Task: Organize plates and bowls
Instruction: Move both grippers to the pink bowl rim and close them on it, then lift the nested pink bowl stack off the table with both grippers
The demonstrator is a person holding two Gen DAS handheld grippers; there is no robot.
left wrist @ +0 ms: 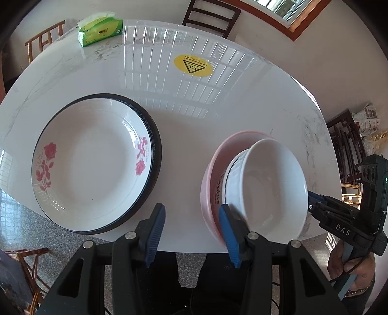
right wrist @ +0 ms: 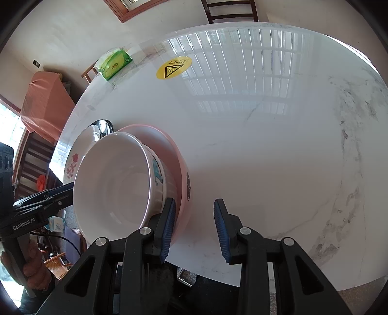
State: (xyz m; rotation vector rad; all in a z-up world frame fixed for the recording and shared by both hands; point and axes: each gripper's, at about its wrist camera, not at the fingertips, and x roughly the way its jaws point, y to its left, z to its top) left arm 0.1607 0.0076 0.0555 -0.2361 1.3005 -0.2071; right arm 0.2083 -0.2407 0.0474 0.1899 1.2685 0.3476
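A white bowl (left wrist: 271, 184) sits nested in a pink bowl (left wrist: 211, 174) near the table's front edge. To their left, a rose-patterned plate (left wrist: 92, 164) lies on a black-rimmed plate (left wrist: 155, 155). My left gripper (left wrist: 192, 232) is open over bare table, its right finger against the bowls' left side. My right gripper (right wrist: 194, 227) is open too, with only table between its pads and its left finger beside the pink bowl (right wrist: 169, 147). Each gripper shows in the other view at the white bowl's (right wrist: 114, 184) rim: the right gripper (left wrist: 310, 201) and the left gripper (right wrist: 70, 191).
The round white marble table (left wrist: 194, 121) carries a green tissue pack (left wrist: 100, 29) at the back and a yellow warning sticker (left wrist: 193, 65). Wooden chairs (left wrist: 211, 14) stand around it. A person's hand (left wrist: 351, 271) holds the right gripper's handle.
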